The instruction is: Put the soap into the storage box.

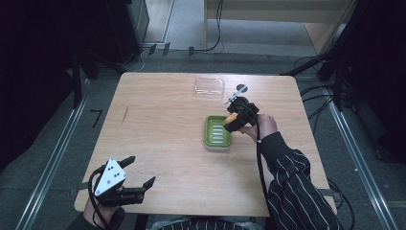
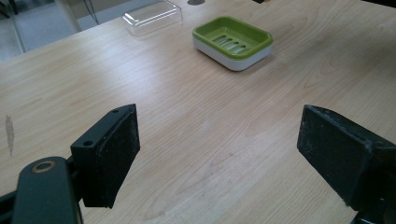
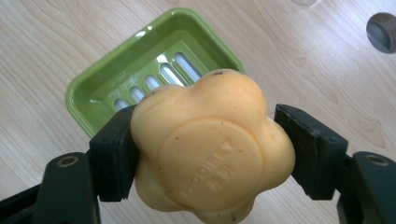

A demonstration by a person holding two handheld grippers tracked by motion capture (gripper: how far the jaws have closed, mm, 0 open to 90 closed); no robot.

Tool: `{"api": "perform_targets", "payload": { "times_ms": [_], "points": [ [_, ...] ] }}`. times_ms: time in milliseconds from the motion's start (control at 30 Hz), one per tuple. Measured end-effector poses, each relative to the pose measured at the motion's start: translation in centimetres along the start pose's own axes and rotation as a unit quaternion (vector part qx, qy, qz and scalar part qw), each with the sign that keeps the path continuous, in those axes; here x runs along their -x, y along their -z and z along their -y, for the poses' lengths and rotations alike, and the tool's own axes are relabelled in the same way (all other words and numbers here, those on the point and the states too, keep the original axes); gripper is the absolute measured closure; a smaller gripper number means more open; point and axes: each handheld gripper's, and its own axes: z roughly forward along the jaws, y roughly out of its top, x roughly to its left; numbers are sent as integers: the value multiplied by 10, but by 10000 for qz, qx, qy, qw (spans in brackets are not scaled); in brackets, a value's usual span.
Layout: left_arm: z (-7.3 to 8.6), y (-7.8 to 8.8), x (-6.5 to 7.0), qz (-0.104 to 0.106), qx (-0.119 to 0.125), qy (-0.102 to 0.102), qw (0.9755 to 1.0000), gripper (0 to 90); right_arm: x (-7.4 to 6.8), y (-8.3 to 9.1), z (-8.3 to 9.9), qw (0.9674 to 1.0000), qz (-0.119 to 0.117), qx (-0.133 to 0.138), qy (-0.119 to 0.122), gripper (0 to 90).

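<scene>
1. Table (image 1: pixel 158 139): a pale wood top across the centre of the high view; it bears every loose item, set within reach of both hands.
2. Right gripper (image 3: pixel 205 140): right of centre in the high view, carried by a hand in a striped sleeve; its jaws are clamped on either side of the soap, pinching it across its width so that the embossed face is turned toward the gripper's camera.
3. Left gripper (image 1: pixel 136 175): lower left of the high view, jaws spread wide with nothing between them; it sits low near the table's near edge, apparently parked clear of the work.
4. Soap dish (image 1: pixel 218 132): a green slatted tray on a white base, centre-right of the high view and upper centre of the left gripper view; it stands open, probably to receive the soap.
5. Clear lid (image 1: pixel 209 87): a transparent cover lying near the far edge, well apart from the dish, so the tray is left uncovered.
6. Soap (image 3: pixel 210 149): an orange, flower-shaped bar held above the dish's right rim, not yet resting in it.
</scene>
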Motion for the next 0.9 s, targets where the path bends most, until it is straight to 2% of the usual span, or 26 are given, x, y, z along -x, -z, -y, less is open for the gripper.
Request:
{"api": "perform_targets", "payload": {
  "times_ms": [333, 900],
  "points": [
    [0, 0, 0, -18, 5, 5, 10000, 136, -7, -4, -11, 9999, -38, 62, 147, 277],
    [0, 0, 0, 12, -4, -16, 10000, 136, -13, -14, -21, 9996, -120, 84, 238, 278]
  ]
}}
